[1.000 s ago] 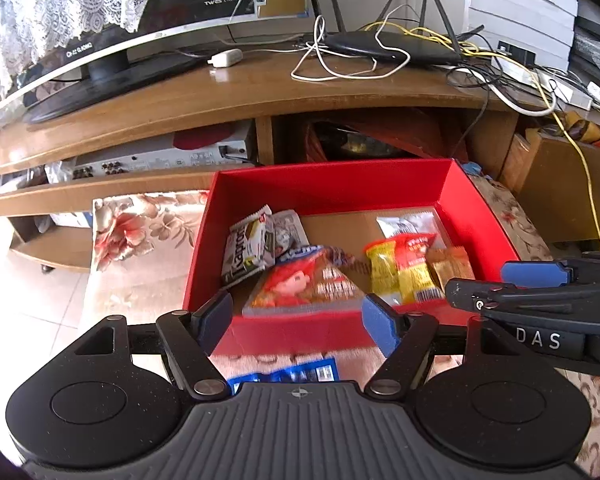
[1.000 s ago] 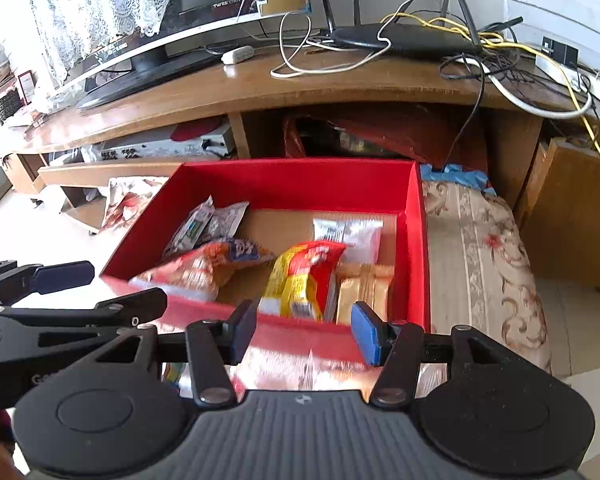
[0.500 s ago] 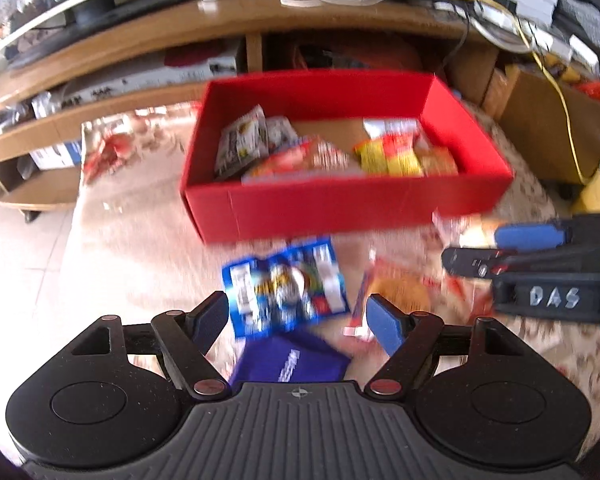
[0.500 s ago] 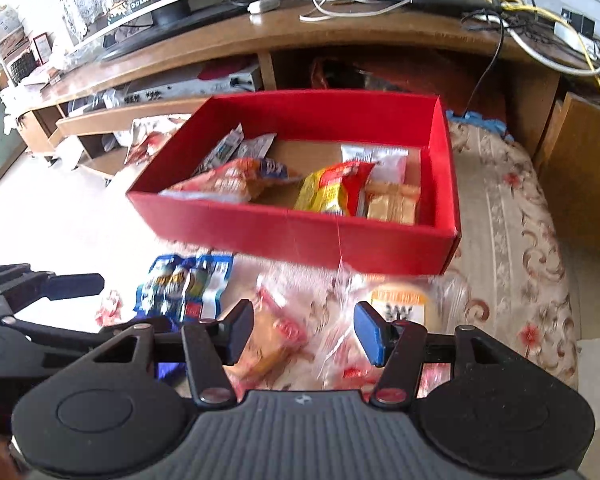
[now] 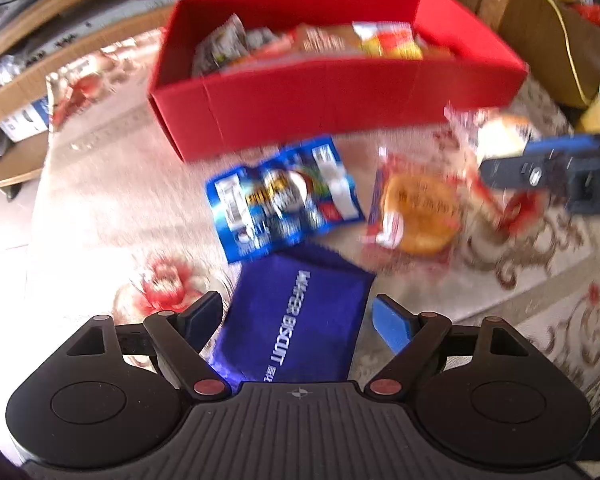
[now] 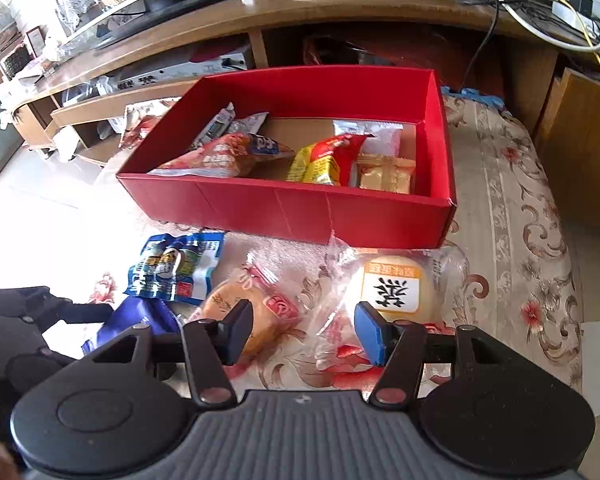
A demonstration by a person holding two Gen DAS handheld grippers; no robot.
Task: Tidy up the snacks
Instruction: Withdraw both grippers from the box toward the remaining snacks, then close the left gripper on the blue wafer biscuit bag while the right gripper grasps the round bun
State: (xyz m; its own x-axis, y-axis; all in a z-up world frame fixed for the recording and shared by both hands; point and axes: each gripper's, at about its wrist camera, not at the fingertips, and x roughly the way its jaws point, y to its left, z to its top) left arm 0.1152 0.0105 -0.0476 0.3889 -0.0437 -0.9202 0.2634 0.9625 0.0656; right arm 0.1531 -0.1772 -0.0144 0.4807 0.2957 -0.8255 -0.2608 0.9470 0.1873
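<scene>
A red box point(image 5: 340, 92) point(image 6: 292, 208) holds several snack packs on the floral cloth. In front of it lie a blue snack bag point(image 5: 280, 200) point(image 6: 176, 266), a purple wafer biscuit pack point(image 5: 296, 324) point(image 6: 134, 316), a wrapped orange cake point(image 5: 418, 212) point(image 6: 240, 312) and a wrapped white bun point(image 5: 500, 136) point(image 6: 392, 286). My left gripper point(image 5: 298, 320) is open, its fingers on either side of the purple pack. My right gripper point(image 6: 304, 330) is open and empty above the gap between cake and bun; it also shows in the left wrist view point(image 5: 548, 164).
A wooden TV stand point(image 6: 260, 20) with a monitor, router and cables stands behind the box. A brown cabinet point(image 6: 584, 152) is at the right. The floral cloth point(image 6: 512, 208) runs past the box's right side; pale floor point(image 6: 28, 208) lies to the left.
Both grippers have pulled back and tilted down from the box. The loose snacks in front of it have come into view, and the left gripper now straddles the purple pack.
</scene>
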